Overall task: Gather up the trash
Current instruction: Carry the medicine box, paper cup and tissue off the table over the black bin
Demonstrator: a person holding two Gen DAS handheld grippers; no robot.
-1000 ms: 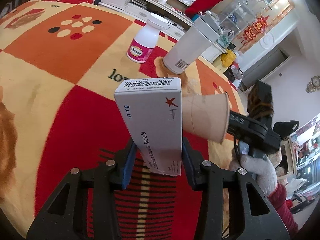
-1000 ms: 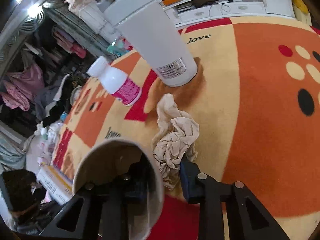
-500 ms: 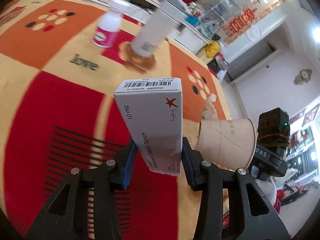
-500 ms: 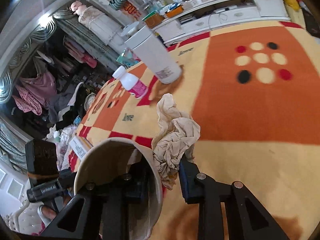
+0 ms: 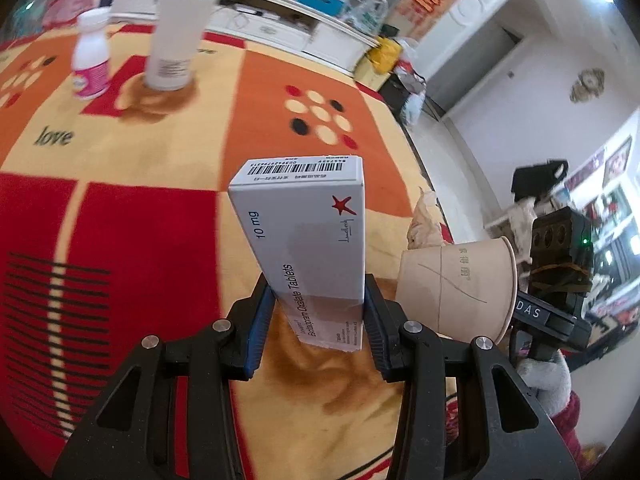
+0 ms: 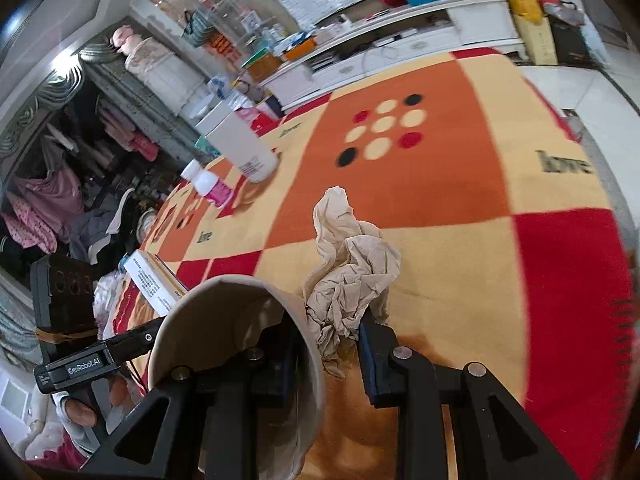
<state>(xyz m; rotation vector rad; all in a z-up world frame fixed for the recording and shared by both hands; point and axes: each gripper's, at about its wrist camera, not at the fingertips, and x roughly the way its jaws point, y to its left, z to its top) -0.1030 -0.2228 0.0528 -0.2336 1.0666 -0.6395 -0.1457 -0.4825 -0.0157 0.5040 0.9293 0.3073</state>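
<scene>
Because my left tongs (image 5: 316,316) clamp the tablet box (image 5: 306,248) low across its stiff faces, it stands firm though light. My right tongs (image 6: 324,350) pinch the paper cup (image 6: 236,344) wall with crumpled tissue (image 6: 352,276); both are soft and crush easily. All hang above the blanket's (image 5: 168,168) near edge.

Left gripper (image 5: 316,322): angled down, pads clamped on the tablet box (image 5: 308,248) | Right gripper (image 6: 326,354): angled down, pinching paper cup (image 6: 236,356) wall plus crumpled tissue (image 6: 352,276) | Gloved right hand (image 5: 548,376) below its handle
</scene>
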